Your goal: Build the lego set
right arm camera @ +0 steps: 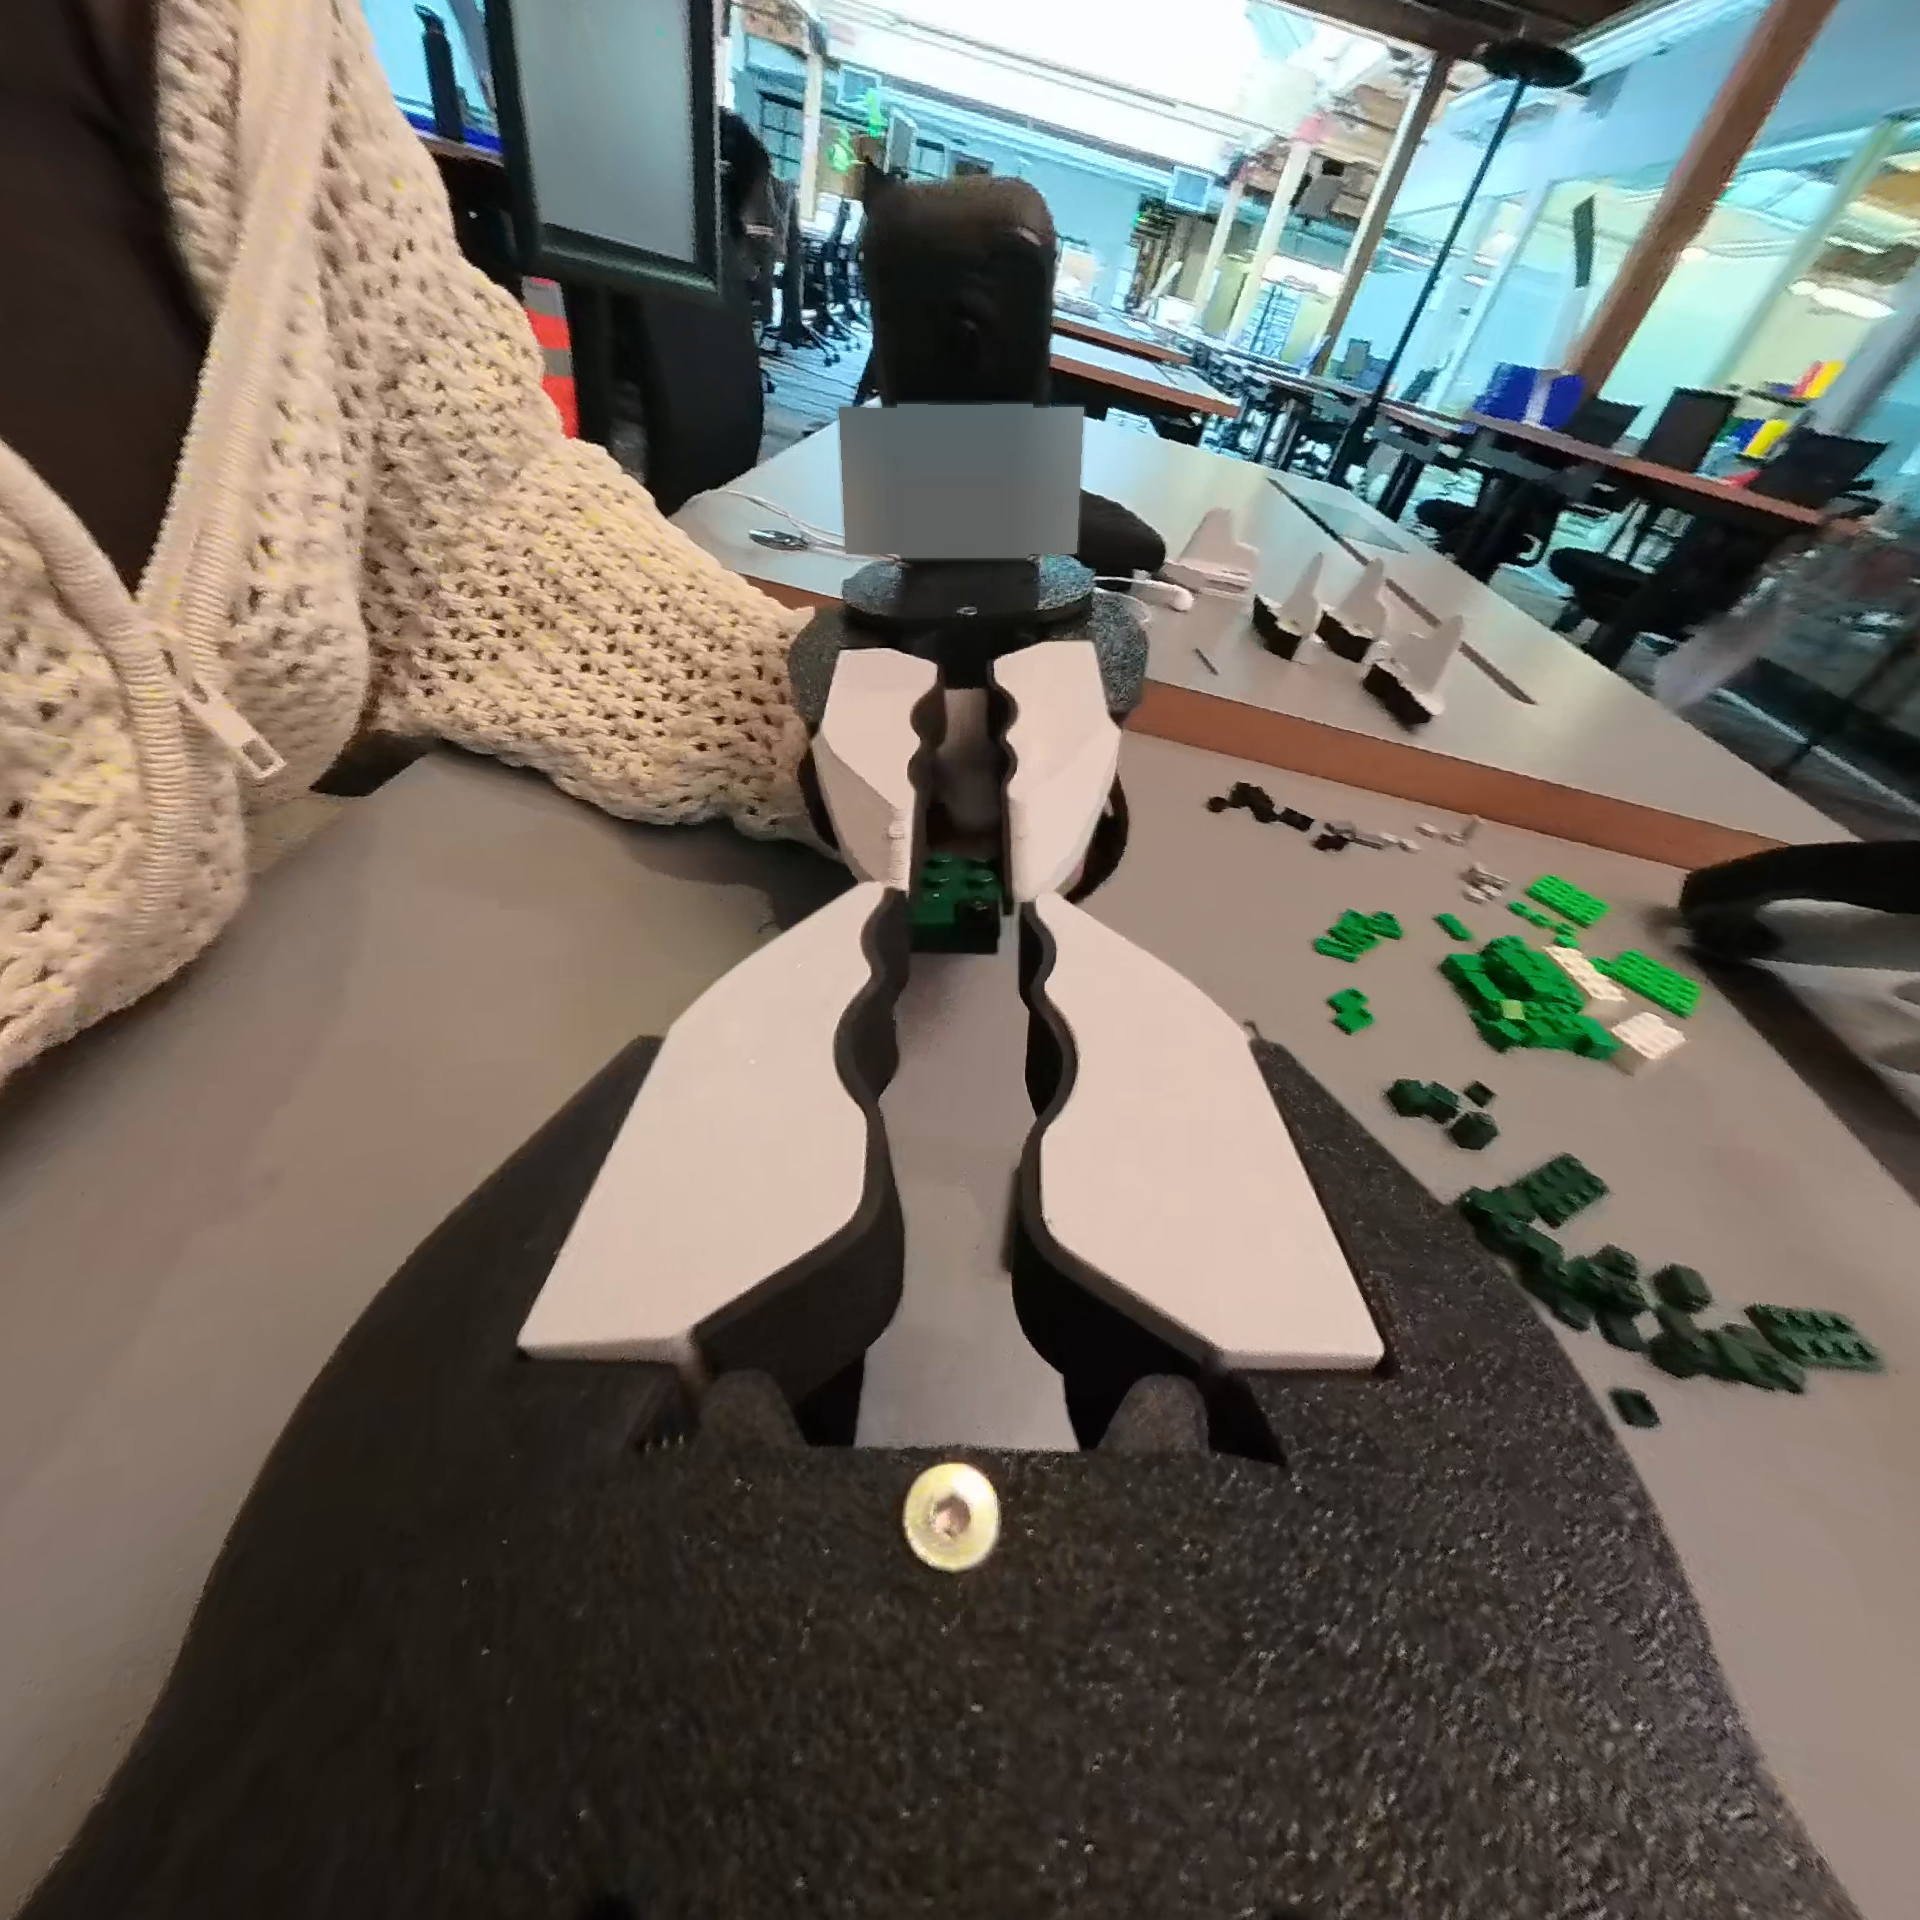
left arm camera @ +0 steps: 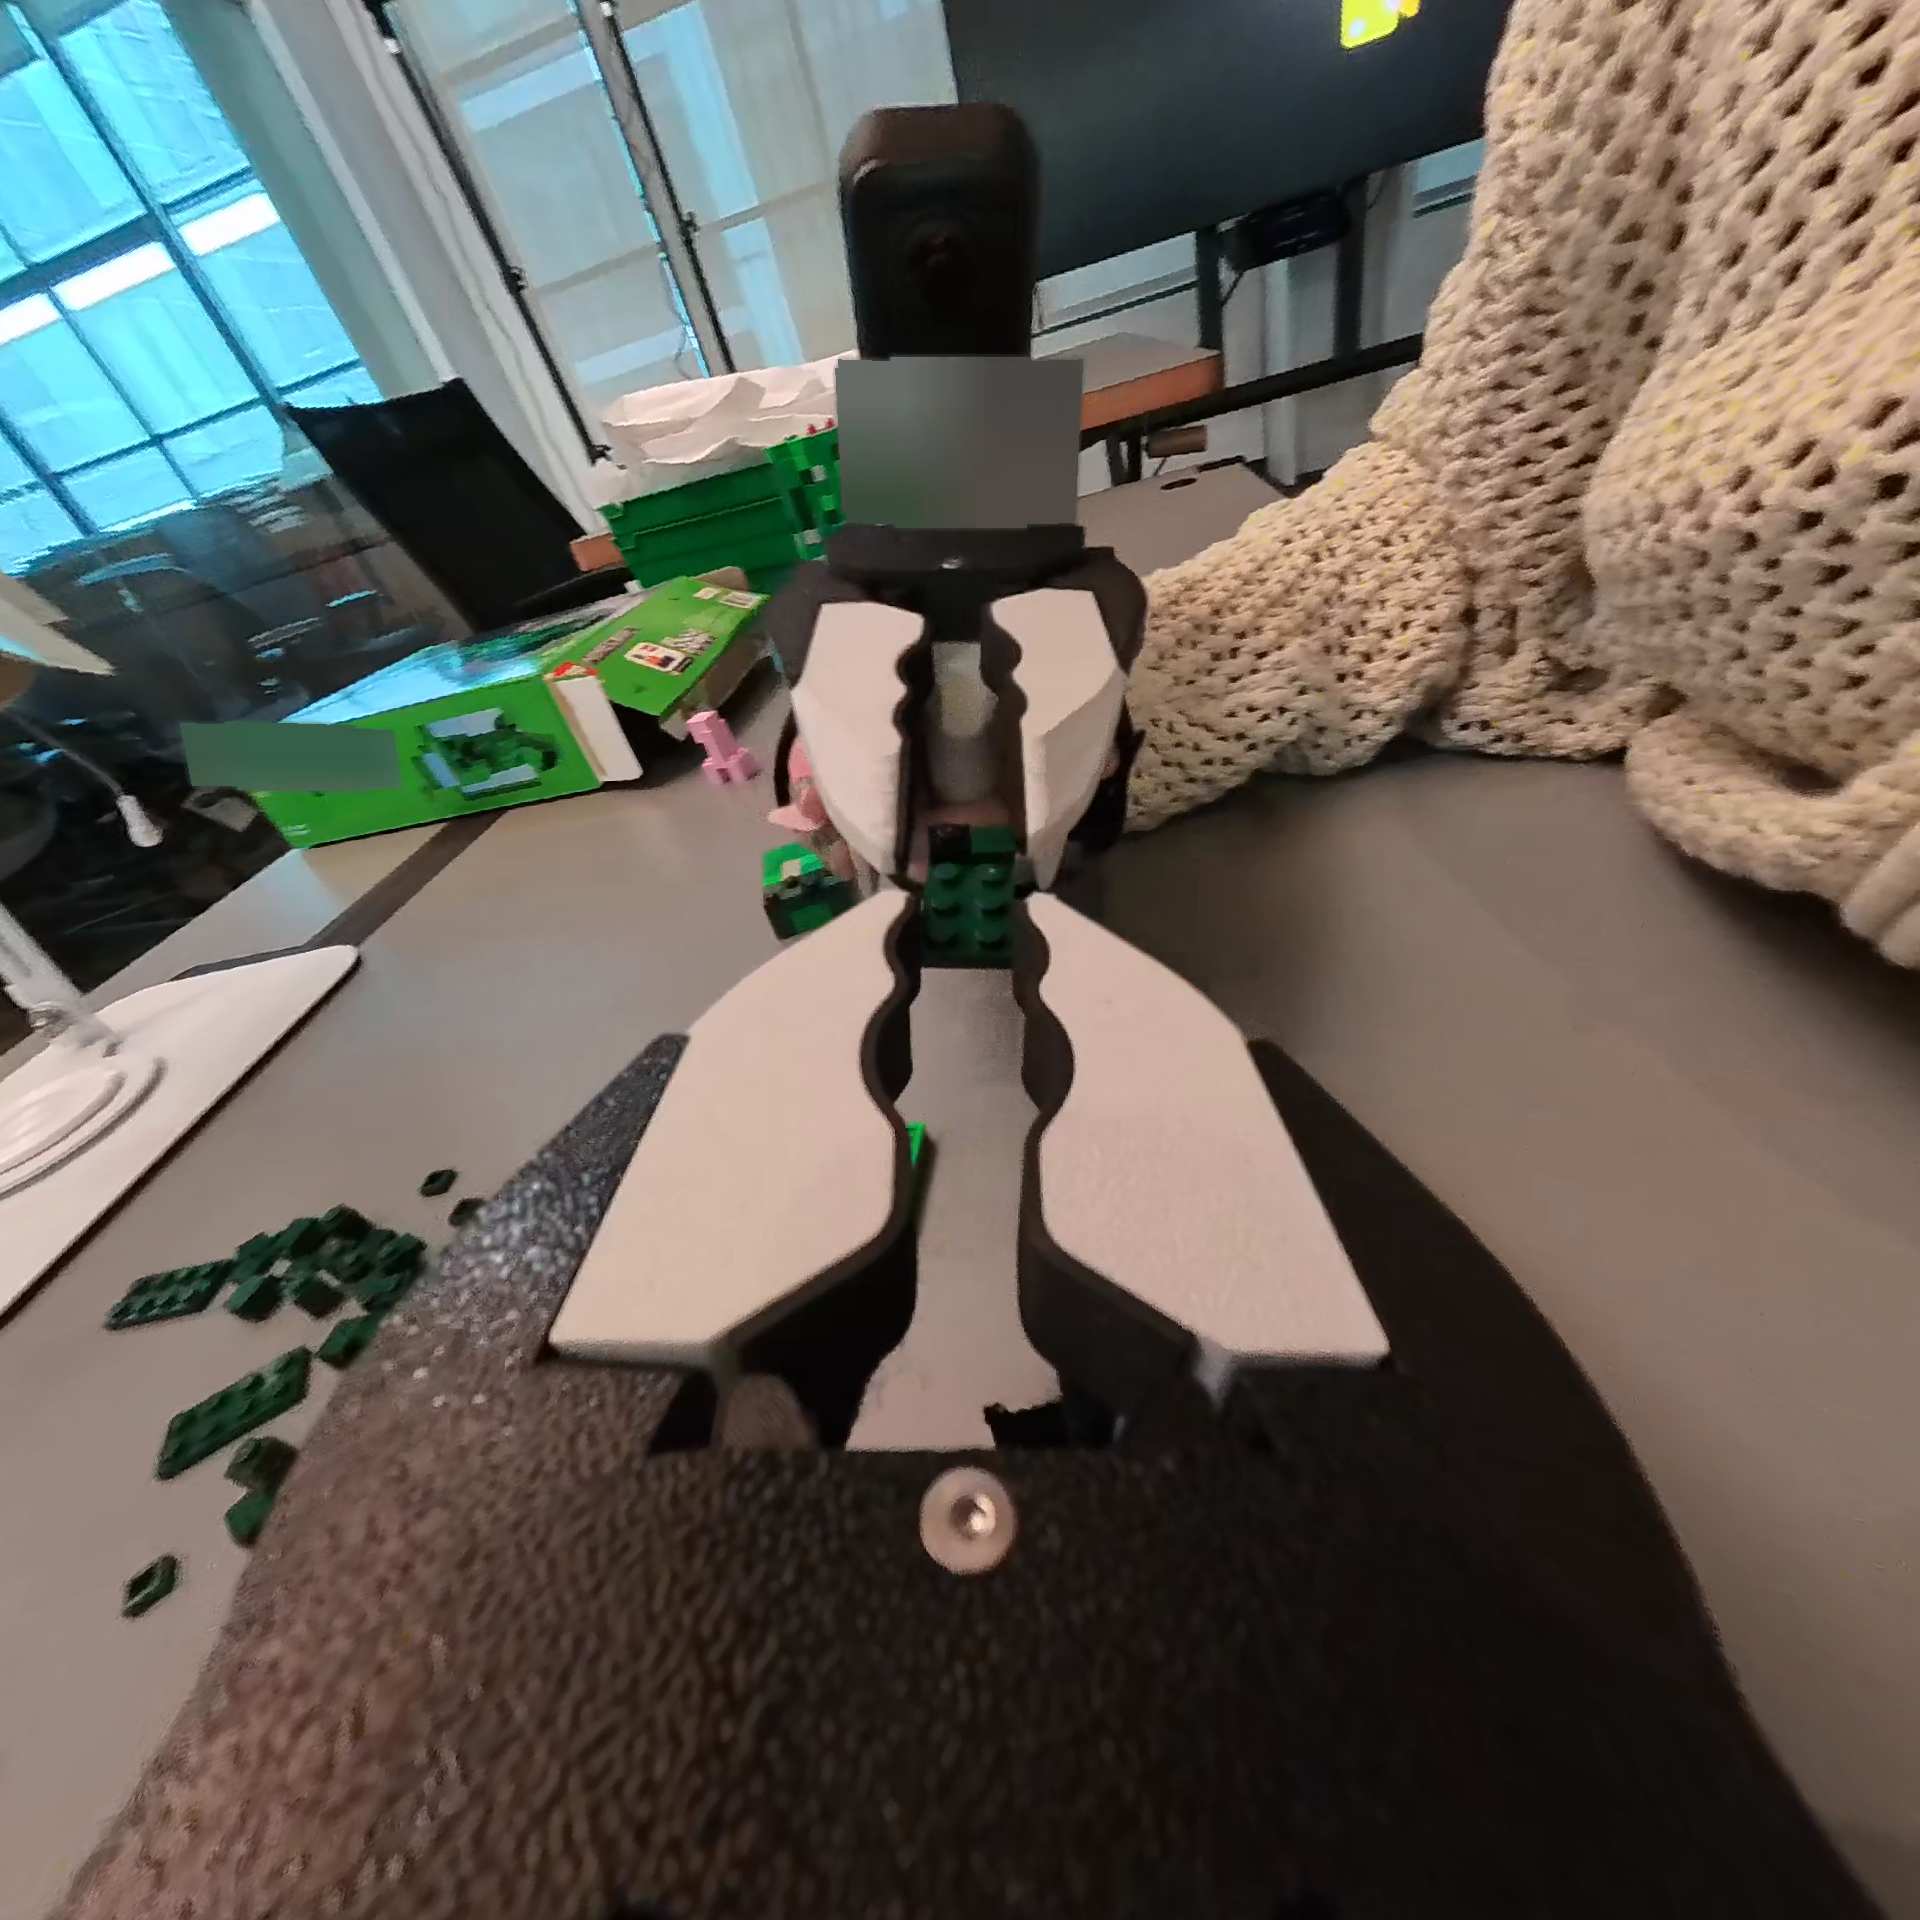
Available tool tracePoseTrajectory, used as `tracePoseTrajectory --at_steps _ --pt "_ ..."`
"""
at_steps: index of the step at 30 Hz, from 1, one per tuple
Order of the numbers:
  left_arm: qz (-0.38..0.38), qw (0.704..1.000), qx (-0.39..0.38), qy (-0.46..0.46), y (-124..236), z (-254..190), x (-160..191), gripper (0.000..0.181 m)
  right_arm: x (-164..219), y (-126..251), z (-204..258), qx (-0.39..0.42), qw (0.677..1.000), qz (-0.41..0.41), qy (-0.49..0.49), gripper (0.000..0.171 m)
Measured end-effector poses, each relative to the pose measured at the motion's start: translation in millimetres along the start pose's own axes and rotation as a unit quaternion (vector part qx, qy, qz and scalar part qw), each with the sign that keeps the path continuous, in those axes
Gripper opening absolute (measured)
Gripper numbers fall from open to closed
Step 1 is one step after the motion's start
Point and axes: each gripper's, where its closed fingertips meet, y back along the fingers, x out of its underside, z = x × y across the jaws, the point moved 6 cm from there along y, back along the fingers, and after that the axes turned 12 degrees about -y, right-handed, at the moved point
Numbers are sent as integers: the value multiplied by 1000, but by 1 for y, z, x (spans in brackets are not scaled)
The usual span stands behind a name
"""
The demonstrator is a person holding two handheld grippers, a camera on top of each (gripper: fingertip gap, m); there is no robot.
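A small dark green lego assembly hangs above the grey table, held between my two grippers, which face each other tip to tip. My left gripper is shut on its near end. My right gripper is shut on the far end, where a darker piece sits. The right wrist view shows the same thing mirrored: my right gripper grips the assembly, and my left gripper closes on it from the far side. Whether the pieces are fully pressed together is hidden by the fingers.
Loose dark green plates lie at the left, by a white pad. A green lego box, a pink figure and a small green block stand beyond. Bright green and white bricks, dark green plates and a knit sleeve are nearby. The tips of both grippers are at nearly the same place.
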Motion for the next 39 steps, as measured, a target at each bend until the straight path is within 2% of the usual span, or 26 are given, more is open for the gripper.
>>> tracePoseTrajectory --at_steps 11,32,36,39 --pt "-3 1000 9 -1 -1 -3 -1 16 1 0 2 -20 1000 17 -16 16" --pt "3 999 -42 -8 4 3 0 17 -3 -5 -2 56 998 4 31 17" --pt "2 999 -45 -14 3 2 -1 16 -5 -3 -2 66 996 -28 58 17" --pt "20 998 -57 -20 6 6 2 16 -10 4 -6 92 992 -66 61 30"
